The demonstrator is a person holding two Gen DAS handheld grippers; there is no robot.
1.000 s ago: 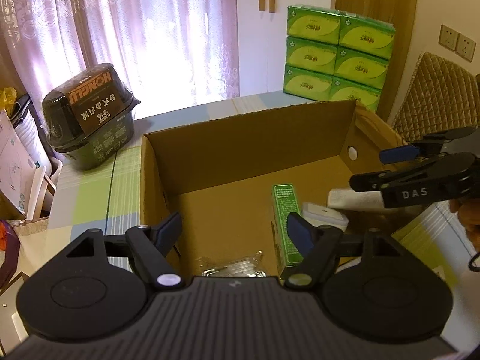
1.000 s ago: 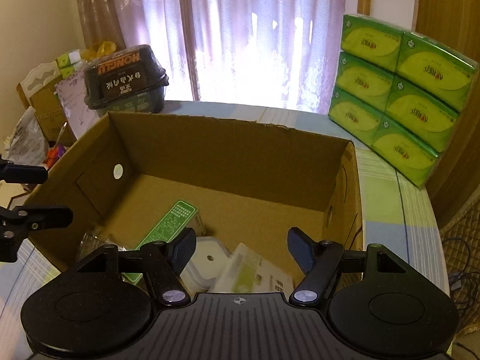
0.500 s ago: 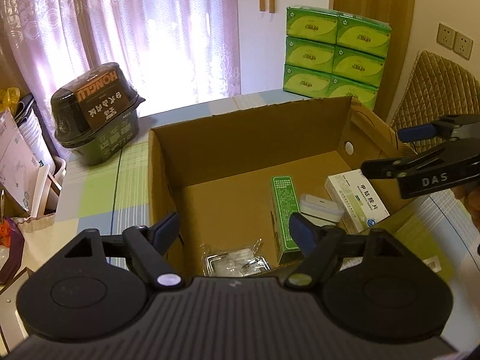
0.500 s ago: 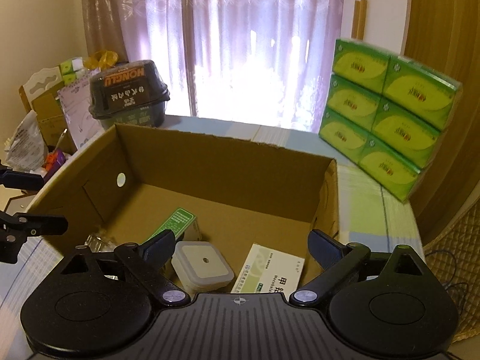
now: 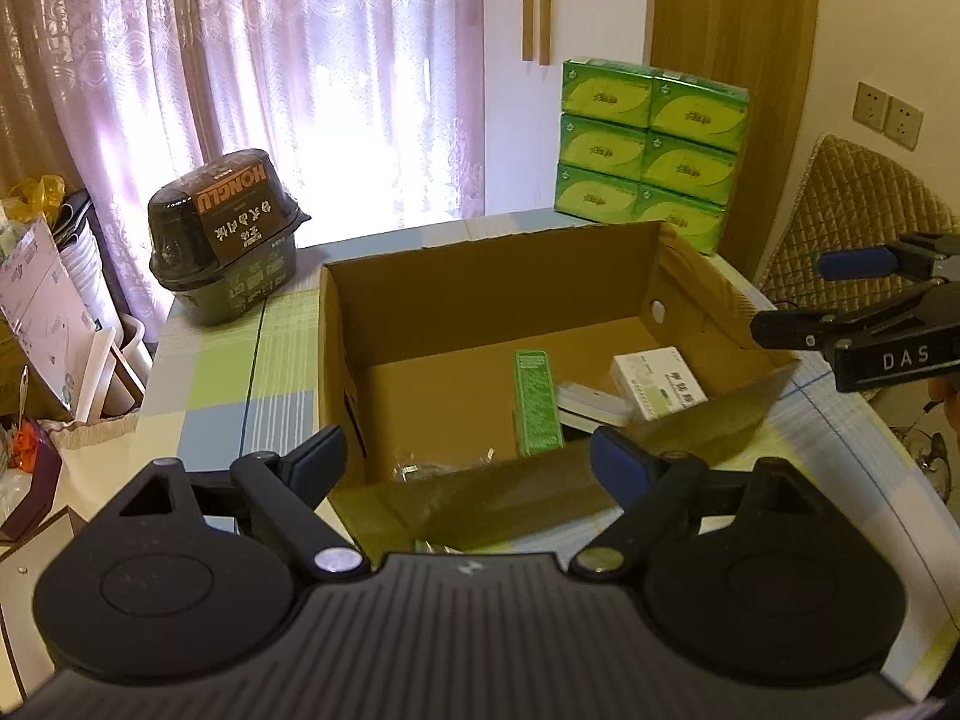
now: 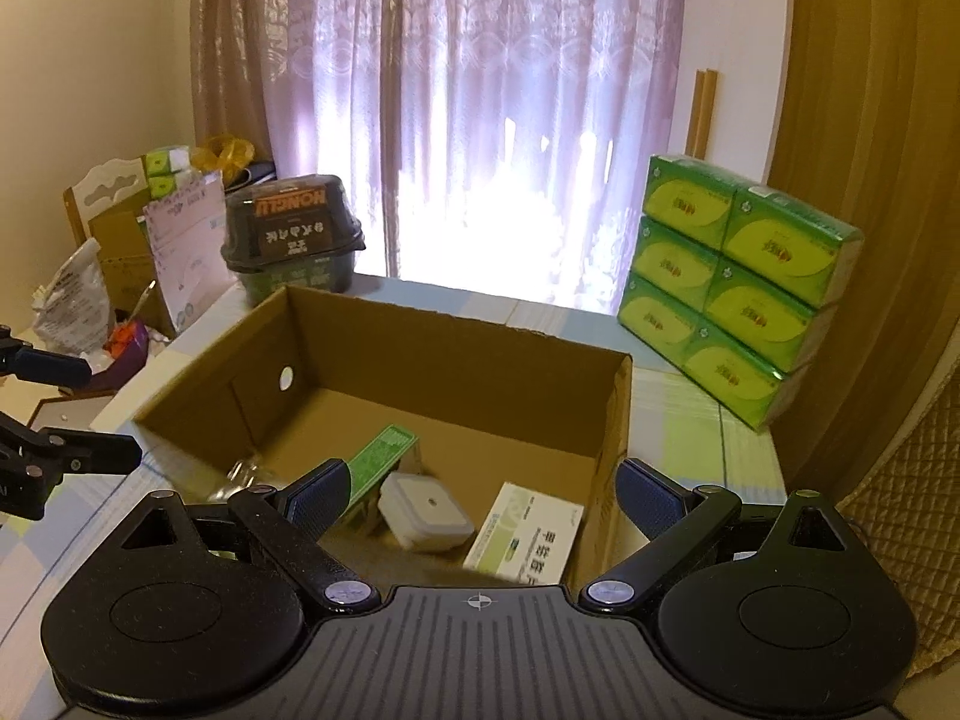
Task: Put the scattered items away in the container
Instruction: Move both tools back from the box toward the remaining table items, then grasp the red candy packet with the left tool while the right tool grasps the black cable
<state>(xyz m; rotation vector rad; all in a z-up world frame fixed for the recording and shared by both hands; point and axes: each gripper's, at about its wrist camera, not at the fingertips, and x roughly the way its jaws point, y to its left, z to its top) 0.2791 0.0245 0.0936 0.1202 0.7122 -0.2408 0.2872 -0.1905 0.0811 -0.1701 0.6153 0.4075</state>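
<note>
Left wrist view shows the left gripper (image 5: 468, 459) with jaws spread, empty, above the near wall of the cardboard box (image 5: 480, 294) on the counter (image 5: 240, 372). Inside lie a green carton (image 5: 536, 402), a white square case (image 6: 425, 512), a white medicine box (image 6: 525, 540) and a clear packet (image 5: 441, 463). The right gripper (image 6: 483, 489) hangs empty too, jaws wide, at the box's right end.

White medicine box (image 6: 525, 539), formerly held in the right gripper (image 6: 482, 491), lay released on the cardboard box (image 6: 384, 333) floor beside the square case (image 6: 425, 510); both grippers withdrew rearward.
</note>
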